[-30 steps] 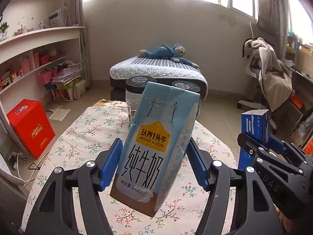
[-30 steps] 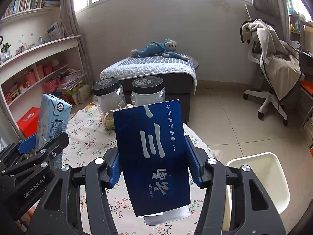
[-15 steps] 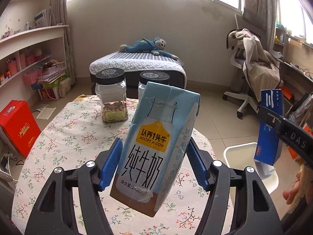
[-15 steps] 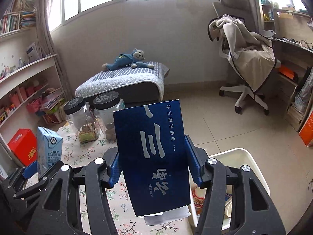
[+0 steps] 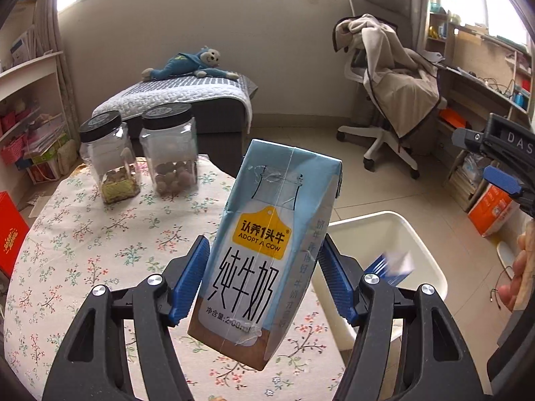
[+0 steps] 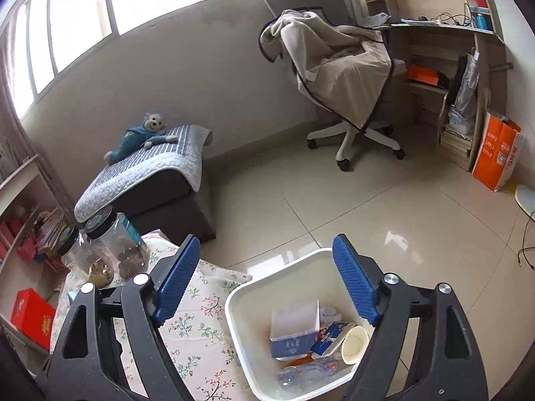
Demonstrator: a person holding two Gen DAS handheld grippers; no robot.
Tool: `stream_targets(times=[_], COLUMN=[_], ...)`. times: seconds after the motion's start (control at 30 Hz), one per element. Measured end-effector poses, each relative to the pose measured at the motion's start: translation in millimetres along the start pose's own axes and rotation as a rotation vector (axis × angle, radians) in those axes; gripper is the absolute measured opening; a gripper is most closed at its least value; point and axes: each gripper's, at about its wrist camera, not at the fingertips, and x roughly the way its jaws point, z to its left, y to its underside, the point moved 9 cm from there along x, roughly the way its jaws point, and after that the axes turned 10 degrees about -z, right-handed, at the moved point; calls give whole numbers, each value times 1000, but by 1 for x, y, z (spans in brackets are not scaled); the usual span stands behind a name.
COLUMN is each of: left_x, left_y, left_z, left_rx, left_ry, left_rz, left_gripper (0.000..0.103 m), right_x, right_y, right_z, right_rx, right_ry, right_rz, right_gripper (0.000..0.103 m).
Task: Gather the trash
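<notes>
My left gripper (image 5: 262, 279) is shut on a light blue milk carton (image 5: 267, 254), held tilted above the floral table (image 5: 83, 250). My right gripper (image 6: 265, 280) is open and empty, high over the white trash bin (image 6: 234, 304). The dark blue box (image 6: 294, 334) lies inside the bin among a paper cup, a plastic bottle and other trash. In the left wrist view the bin (image 5: 424, 260) stands right of the table with the blue box (image 5: 388, 265) blurred in it, and the right gripper (image 5: 495, 167) shows at the right edge.
Two black-lidded clear jars (image 5: 167, 153) stand at the table's far side. A low bed with a blue plush toy (image 5: 190, 63), a draped office chair (image 5: 391, 90), a desk and an orange bag (image 6: 498, 153) stand around on the tiled floor.
My right gripper opened and let go of the dark blue box, which dropped into the bin. Both grippers swung right toward the bin; the left still holds the milk carton.
</notes>
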Motion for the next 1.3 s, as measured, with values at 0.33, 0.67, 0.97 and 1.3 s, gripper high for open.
stream_targets(times=[0.33, 0.67, 0.97, 1.3], left_x=[24, 26, -33, -100], left_y=[-9, -23, -76, -99], left_z=[-95, -109, -20, 113], left_rx=[57, 84, 99, 0], left_ry=[130, 134, -30, -249], left_rz=[29, 25, -177, -318], left_gripper=[66, 87, 96, 96], right_x=[-17, -41, -75, -108], right_y=[-27, -43, -45, -8], right_z=[-71, -94, -1, 135], right_rx=[160, 172, -27, -219], right_ry=[110, 176, 106, -66], right_rz=[-96, -174, -254, -282], right_gripper=[91, 96, 96, 96])
